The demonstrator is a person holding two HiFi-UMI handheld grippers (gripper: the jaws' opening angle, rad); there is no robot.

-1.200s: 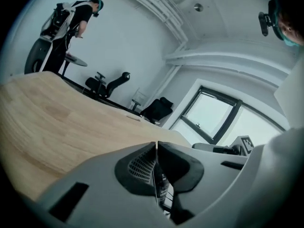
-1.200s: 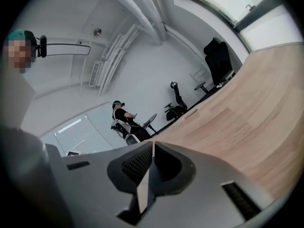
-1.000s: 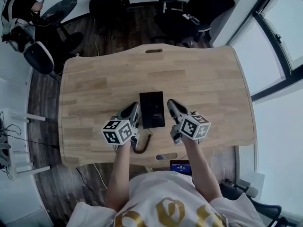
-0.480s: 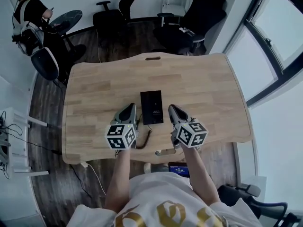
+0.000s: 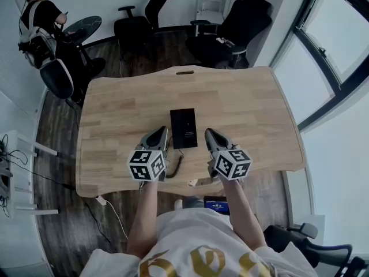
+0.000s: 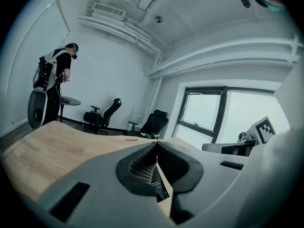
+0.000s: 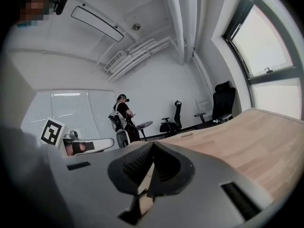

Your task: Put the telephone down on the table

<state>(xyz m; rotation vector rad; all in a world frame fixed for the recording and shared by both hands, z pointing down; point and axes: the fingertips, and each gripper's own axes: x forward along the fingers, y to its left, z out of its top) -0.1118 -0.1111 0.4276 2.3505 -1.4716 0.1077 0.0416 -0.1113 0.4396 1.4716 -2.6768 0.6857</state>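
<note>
1. While the telephone (image 5: 183,128) lay flat mid-table (image 5: 248,108), its coiled cord (image 5: 178,164) ran partly out of sight beneath the left gripper (image 5: 162,133).
2. At the phone's 8 o'clock, the left gripper's jaws were pressed together, holding nothing.
3. At 4 o'clock, the right gripper (image 5: 209,134) was likewise closed and empty.

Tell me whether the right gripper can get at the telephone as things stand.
Probably yes. The telephone lies flat on the table, just beside the right gripper, with only bare wood between them. The gripper's jaws are shut, so they would have to open first.
</note>
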